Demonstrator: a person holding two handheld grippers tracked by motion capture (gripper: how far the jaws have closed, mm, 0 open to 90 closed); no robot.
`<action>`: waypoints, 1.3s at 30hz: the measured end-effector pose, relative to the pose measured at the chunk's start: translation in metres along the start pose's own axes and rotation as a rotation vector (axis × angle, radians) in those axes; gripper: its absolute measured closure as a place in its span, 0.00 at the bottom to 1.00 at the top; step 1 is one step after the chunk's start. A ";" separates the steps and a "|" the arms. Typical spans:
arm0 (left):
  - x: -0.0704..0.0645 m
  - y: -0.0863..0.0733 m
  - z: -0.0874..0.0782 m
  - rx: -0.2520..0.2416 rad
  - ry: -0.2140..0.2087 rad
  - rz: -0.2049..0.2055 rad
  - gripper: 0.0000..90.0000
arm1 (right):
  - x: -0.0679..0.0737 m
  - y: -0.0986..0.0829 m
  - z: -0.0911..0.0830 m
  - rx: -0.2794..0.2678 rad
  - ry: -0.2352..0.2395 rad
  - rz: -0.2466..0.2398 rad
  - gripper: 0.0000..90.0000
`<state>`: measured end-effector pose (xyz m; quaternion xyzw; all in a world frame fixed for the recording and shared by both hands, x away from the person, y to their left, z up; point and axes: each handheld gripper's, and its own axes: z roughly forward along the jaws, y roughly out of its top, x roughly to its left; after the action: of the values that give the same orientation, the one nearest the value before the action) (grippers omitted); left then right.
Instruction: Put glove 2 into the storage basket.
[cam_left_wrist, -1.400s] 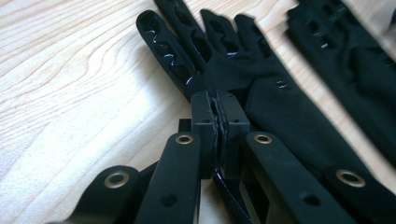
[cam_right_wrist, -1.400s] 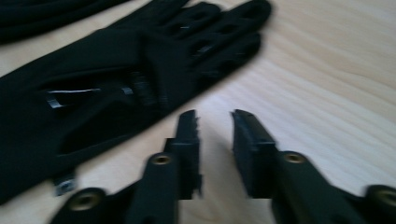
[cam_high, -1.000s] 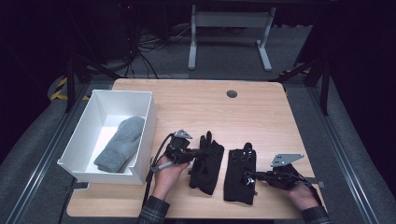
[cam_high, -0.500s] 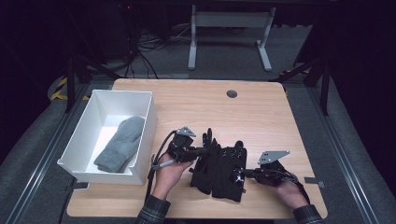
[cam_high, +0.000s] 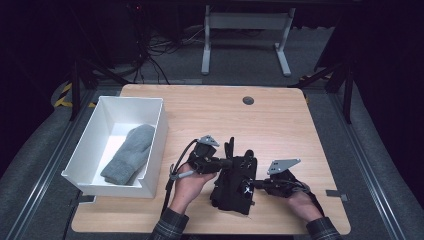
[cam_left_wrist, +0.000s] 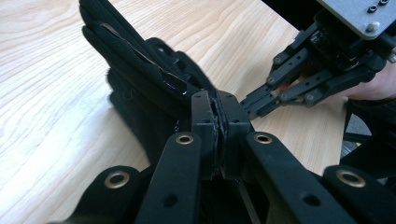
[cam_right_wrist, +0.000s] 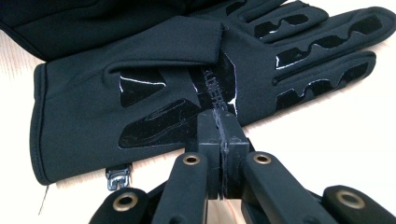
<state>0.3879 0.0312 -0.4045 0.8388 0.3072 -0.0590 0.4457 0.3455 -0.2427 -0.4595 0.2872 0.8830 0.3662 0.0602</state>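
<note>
Both grippers, left gripper (cam_high: 226, 162) and right gripper (cam_high: 255, 184), are clenched on the black gloves (cam_high: 234, 182) near the table's (cam_high: 280, 120) front edge. The gloves look soft, light and floppy, so they are probably best pinched at an edge.

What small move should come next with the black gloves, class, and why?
Probably lift the stacked black gloves together toward the white bin: both tools, left and right, are shut on them, and the grey mitten already lies inside.
</note>
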 end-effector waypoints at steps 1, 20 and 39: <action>0.000 0.001 0.002 0.002 -0.002 0.001 0.97 | 0.000 0.001 0.001 0.001 0.002 0.000 1.00; -0.001 -0.005 0.037 0.062 -0.007 -0.010 0.97 | 0.010 0.021 0.023 -0.020 0.029 -0.028 1.00; -0.009 -0.008 0.042 0.086 -0.046 0.026 1.00 | -0.007 0.012 -0.008 -0.097 -0.074 0.018 0.61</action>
<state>0.3833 -0.0027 -0.4313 0.8595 0.2829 -0.0856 0.4170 0.3539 -0.2448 -0.4462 0.3053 0.8588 0.3982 0.1035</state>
